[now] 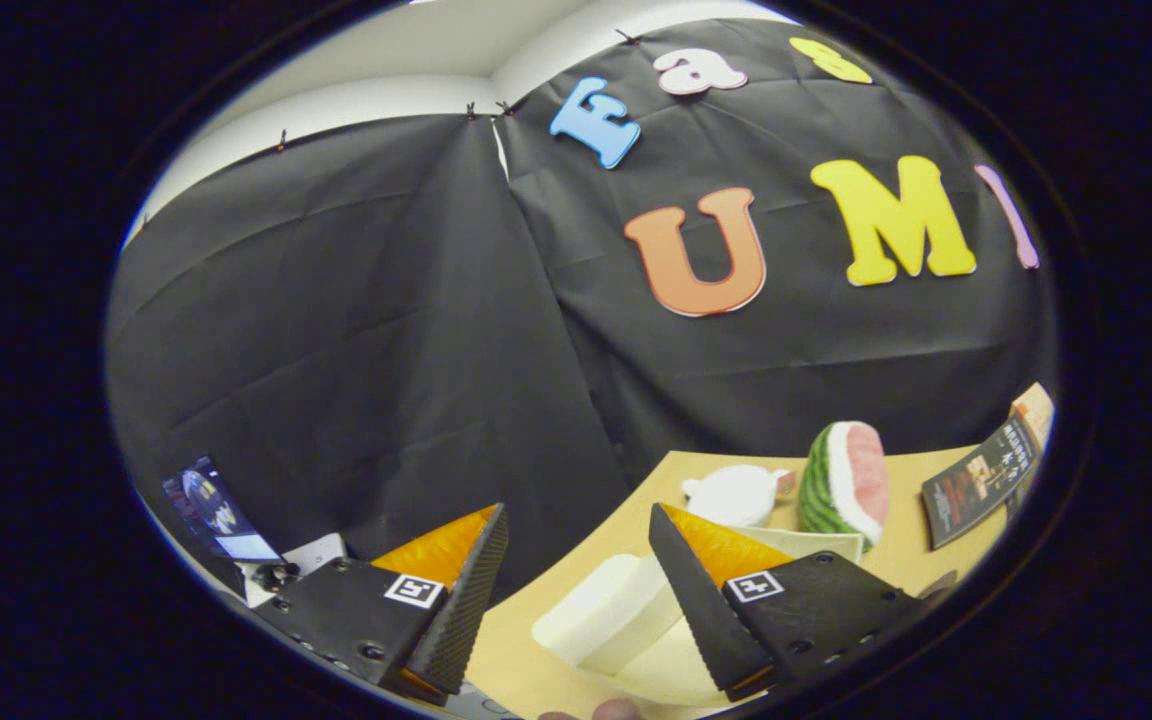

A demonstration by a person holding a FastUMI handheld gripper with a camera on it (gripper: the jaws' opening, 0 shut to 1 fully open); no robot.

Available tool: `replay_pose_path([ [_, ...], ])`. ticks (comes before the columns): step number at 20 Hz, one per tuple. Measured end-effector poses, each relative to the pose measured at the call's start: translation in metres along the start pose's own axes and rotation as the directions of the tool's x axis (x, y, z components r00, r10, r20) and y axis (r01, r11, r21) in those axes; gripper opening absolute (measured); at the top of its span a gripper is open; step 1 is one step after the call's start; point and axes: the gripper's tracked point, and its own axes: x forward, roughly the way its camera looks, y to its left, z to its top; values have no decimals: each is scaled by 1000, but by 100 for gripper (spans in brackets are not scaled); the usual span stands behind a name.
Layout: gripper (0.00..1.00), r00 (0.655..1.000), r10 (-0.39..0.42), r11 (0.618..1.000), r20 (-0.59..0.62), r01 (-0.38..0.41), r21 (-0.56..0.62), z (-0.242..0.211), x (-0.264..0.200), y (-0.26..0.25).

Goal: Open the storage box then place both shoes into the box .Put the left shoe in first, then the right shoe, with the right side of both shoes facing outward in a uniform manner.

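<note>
While raised and tilted toward the booth wall, gripper (pixel 576 575) noted at lower centre of the frame with fingers (pixel 466 590) spread wide apart, nothing held between them. Left finger seen against black cloth wall (pixel 356 330), off the edge of the surface. Right finger seen over the pale wooden surface (pixel 516 650).

Cream-white rounded object (pixel 616 615) noted lying on the surface at lower centre, between the fingers and partly hidden behind the right finger; cannot tell whether a shoe or part of the storage box. Thin pale flat edge (pixel 816 545) visible just beyond the right finger; identity not determinable.

White rounded object with a small spout-like end (pixel 736 493) recorded on the surface beyond the right finger, toward right of centre. Toy watermelon slice with green striped rind and pink flesh (pixel 844 485) standing upright just beside it, to the right. Dark rectangular booklet (pixel 981 480) lying flat near the right side of the frame, apart from the watermelon slice.

Small lit screen on a stand (pixel 211 510) recorded at lower left, beyond the left finger, against the cloth wall. Fingertip of a person (pixel 616 710) just visible at the bottom centre.
</note>
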Motion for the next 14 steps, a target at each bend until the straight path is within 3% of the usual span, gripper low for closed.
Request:
replay_pose_path([
  [9, 95, 970, -242, 969, 39, 243, -31, -4, -120, -112],
  [14, 95, 920, -392, 920, -3, 392, -25, -31, -195, -203],
])
